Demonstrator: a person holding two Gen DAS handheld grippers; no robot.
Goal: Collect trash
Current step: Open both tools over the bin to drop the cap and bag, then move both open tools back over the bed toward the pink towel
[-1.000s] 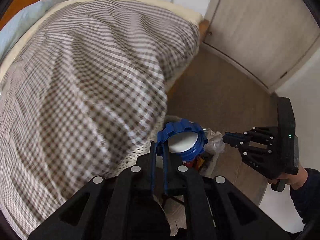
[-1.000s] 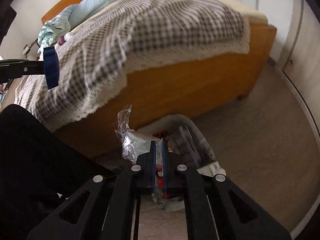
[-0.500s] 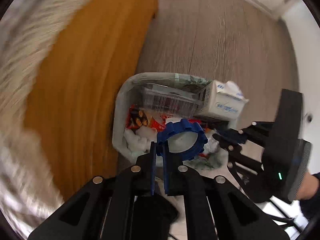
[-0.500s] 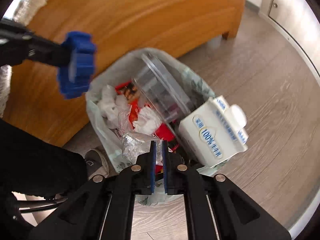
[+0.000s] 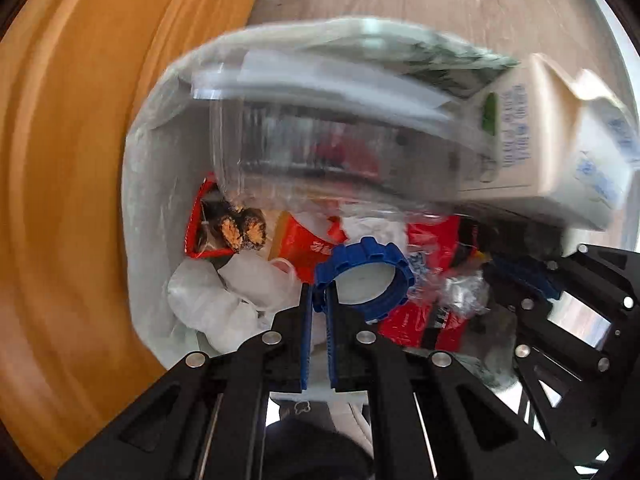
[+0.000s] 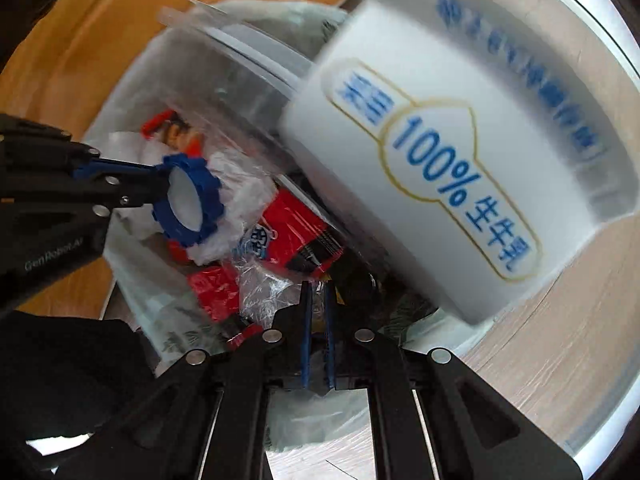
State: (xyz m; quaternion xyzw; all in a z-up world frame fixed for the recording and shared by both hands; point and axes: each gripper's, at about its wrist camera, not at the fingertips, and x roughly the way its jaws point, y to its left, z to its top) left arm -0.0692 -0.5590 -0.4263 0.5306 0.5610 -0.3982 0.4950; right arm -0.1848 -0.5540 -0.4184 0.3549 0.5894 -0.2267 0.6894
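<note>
A bin lined with a white bag (image 5: 148, 152) (image 6: 132, 264) fills both views, packed with red wrappers, tissues and packaging. My left gripper (image 5: 319, 292) (image 6: 154, 190) is shut on the rim of a blue ridged lid (image 5: 362, 276) (image 6: 188, 200) with a white inside, held just over the trash. My right gripper (image 6: 318, 288) (image 5: 520, 276) points down into the bin, shut on a crinkled clear plastic wrapper (image 6: 260, 288) (image 5: 464, 292) that bulges to the left of its fingers. The two grippers are close together above the bin.
A white milk carton (image 5: 560, 152) (image 6: 460, 152) and a clear plastic container (image 5: 320, 132) (image 6: 240, 80) stick out of the bin's far side. The wooden bed frame (image 5: 60, 160) (image 6: 80, 40) stands right beside it. Wood floor (image 6: 560, 340) lies beyond. A dark sleeve (image 6: 68, 360) is at lower left.
Both grippers have dropped from bed height and tilted down over the bin, which now fills each view. The lid and the wrapper stay gripped.
</note>
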